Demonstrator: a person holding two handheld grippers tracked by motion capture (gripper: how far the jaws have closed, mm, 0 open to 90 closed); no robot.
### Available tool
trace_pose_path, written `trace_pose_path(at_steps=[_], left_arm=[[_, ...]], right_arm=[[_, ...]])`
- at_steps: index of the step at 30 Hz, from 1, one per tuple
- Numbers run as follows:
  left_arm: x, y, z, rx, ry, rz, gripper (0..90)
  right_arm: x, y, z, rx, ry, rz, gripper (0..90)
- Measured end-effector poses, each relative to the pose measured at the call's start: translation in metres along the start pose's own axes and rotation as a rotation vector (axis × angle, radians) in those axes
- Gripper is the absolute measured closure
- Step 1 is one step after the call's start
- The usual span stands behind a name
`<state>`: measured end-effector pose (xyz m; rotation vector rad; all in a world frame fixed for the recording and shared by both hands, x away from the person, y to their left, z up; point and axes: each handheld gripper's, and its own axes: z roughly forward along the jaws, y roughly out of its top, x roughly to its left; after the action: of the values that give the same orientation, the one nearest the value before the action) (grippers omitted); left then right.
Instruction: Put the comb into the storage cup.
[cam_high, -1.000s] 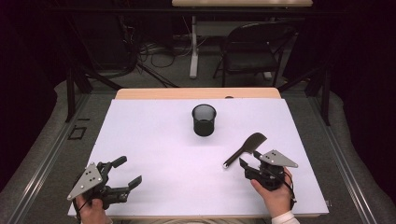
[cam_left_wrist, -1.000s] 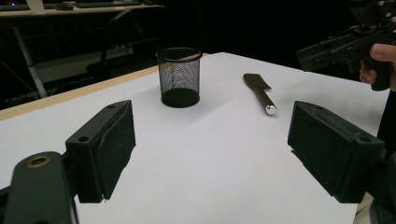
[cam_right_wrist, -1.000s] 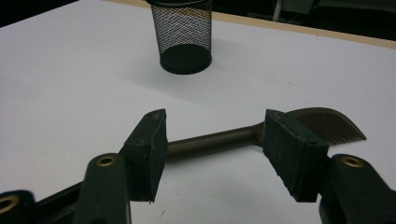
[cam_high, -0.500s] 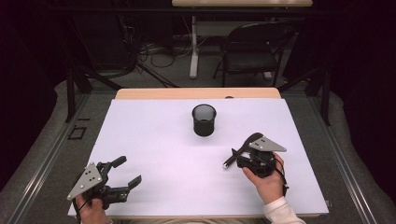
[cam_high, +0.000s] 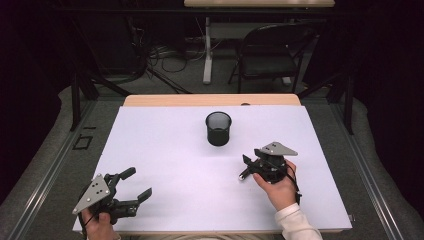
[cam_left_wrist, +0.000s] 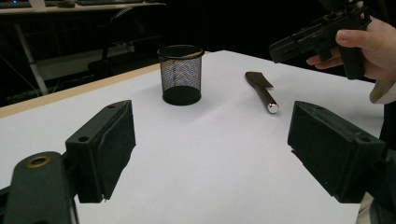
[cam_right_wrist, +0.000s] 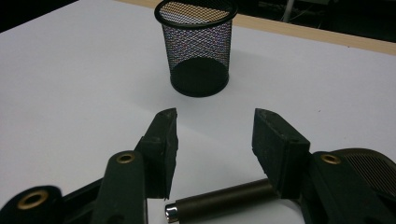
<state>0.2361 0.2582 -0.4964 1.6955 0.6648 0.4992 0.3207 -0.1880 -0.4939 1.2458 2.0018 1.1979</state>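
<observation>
**Jaws apart over a spatula handle; mesh cup at centre**

Jaws, high view: the left gripper rests at the near left corner of the white surface, jaws spread with nothing between them. The right gripper is held in a hand right of centre, above a black spatula, of which a silver-tipped handle end pokes out beneath it. A black mesh pencil cup stands upright mid-surface, apart from both grippers. A folding chair stands on the floor beyond.

Left gripper view: left gripper jaws wide and released, bare surface between them. Mesh pencil cup upright ahead. Spatula lying flat to its right, silver cap nearest the camera. Right gripper body above it in a hand.

Right gripper view: right gripper jaws have just been closing; they stand part open, pads not pressing on anything. Spatula handle lies across the surface below and between them, capped end to the left. Mesh pencil cup upright just ahead.
</observation>
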Motion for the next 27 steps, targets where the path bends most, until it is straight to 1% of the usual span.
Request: trace_pose_path(at_steps=[4,6,8,12,16,18,19,20,22,25,26,27], left_arm=[[0.0,0.0,0.0,0.003,0.0,0.0,15.4],[0.001,0.0,0.0,0.005,-0.001,0.002,15.4],[0.001,-0.001,0.0,0.002,0.0,0.0,15.4],[0.001,-0.001,0.001,0.008,0.001,-0.003,15.4],[0.002,-0.001,0.001,0.013,-0.004,0.004,15.4],[0.002,-0.002,0.001,0.017,-0.001,0.002,15.4],[0.002,-0.002,0.001,0.017,-0.001,0.002,15.4],[0.002,-0.002,0.001,0.016,-0.003,0.002,15.4],[0.003,-0.002,0.001,0.016,-0.004,0.001,15.4],[0.003,-0.002,0.001,0.016,-0.008,0.001,15.4],[0.003,-0.002,0.001,0.017,-0.007,0.001,15.4],[0.003,-0.002,0.002,0.019,-0.006,0.002,15.4]], right_arm=[[0.0,0.0,0.004,0.003,0.0,0.001,50.2],[0.001,0.0,0.008,0.006,-0.01,0.012,49.8],[0.001,-0.001,0.009,0.007,-0.005,0.017,49.8],[0.001,-0.004,0.014,0.023,0.007,0.029,52.5],[0.001,-0.008,0.019,0.039,0.003,0.036,54.9],[-0.001,-0.012,0.023,0.058,0.006,0.046,59.7],[-0.001,-0.012,0.023,0.058,0.006,0.046,59.7],[-0.002,-0.014,0.026,0.071,0.016,0.054,62.7],[-0.003,-0.016,0.029,0.088,0.015,0.049,67.6],[-0.002,-0.018,0.032,0.106,0.014,0.029,74.6],[-0.002,-0.018,0.032,0.106,0.014,0.029,74.6],[-0.001,-0.019,0.033,0.112,0.015,0.032,77.2]])
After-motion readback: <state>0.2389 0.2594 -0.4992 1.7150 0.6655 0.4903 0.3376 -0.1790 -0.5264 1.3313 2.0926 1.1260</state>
